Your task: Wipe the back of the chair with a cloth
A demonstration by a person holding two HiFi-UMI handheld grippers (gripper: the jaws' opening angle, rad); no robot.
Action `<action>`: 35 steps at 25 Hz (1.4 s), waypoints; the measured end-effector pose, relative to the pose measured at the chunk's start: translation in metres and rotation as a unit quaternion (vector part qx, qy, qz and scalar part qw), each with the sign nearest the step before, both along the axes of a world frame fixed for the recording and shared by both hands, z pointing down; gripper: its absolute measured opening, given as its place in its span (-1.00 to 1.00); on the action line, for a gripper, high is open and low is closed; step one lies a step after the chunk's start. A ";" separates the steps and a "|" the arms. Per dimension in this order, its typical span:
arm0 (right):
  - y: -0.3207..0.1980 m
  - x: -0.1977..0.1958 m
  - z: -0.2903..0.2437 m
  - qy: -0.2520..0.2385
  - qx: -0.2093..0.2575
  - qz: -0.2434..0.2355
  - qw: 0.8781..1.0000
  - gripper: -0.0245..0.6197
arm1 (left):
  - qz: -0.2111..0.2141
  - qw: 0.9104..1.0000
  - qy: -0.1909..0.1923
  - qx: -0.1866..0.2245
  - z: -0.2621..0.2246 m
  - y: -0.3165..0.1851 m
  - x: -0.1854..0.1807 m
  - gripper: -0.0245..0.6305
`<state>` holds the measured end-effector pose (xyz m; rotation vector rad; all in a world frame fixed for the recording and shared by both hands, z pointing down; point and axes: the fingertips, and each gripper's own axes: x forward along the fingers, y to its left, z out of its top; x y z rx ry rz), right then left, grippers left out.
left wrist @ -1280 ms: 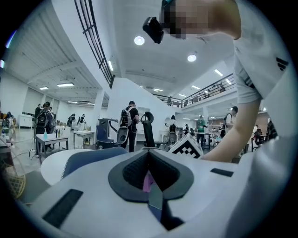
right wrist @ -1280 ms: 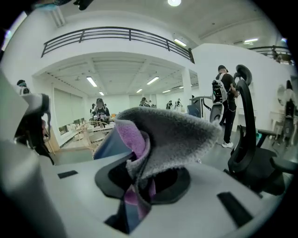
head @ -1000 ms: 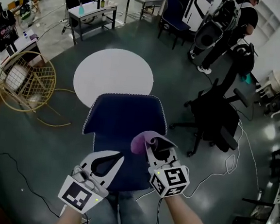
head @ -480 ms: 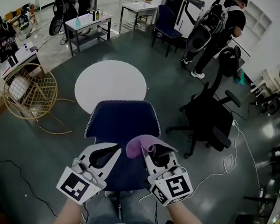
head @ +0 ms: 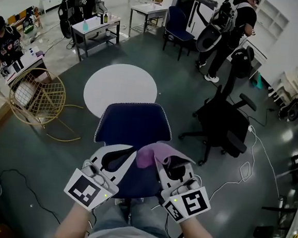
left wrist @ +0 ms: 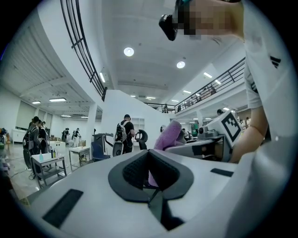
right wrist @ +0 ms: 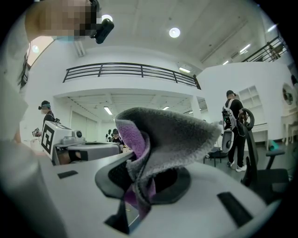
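A: Chair (head: 133,125) first?
B: Blue, centre of the head view, at 12 o'clock from both grippers, near edge under them. Rigid and heavy by the look; should not budge under a wipe.
A: Left gripper (head: 124,153)?
B: Closed tight, nothing between the pads. Just beside the right one, at its 9 o'clock.
A: Right gripper (head: 171,169)?
B: Clamped on the cloth (head: 155,154). Pinched low in a fold, remainder bunched and flopping toward 11 o'clock over the jaw tips, above the chair.
A: Handling?
B: Soft, light, fleecy; purple one side, grey the other. Limp, so likely to wad up or slip if pinched at a corner. Better gripped mid-fold, broad flap left free to press flat on the back.
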<state>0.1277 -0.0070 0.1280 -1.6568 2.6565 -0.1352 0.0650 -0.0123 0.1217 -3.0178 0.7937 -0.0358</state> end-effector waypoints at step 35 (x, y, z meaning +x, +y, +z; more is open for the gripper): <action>0.011 -0.032 -0.009 0.000 0.010 -0.033 0.999 -0.65 | -0.011 1.000 0.022 0.005 -0.012 0.020 -0.023 -0.89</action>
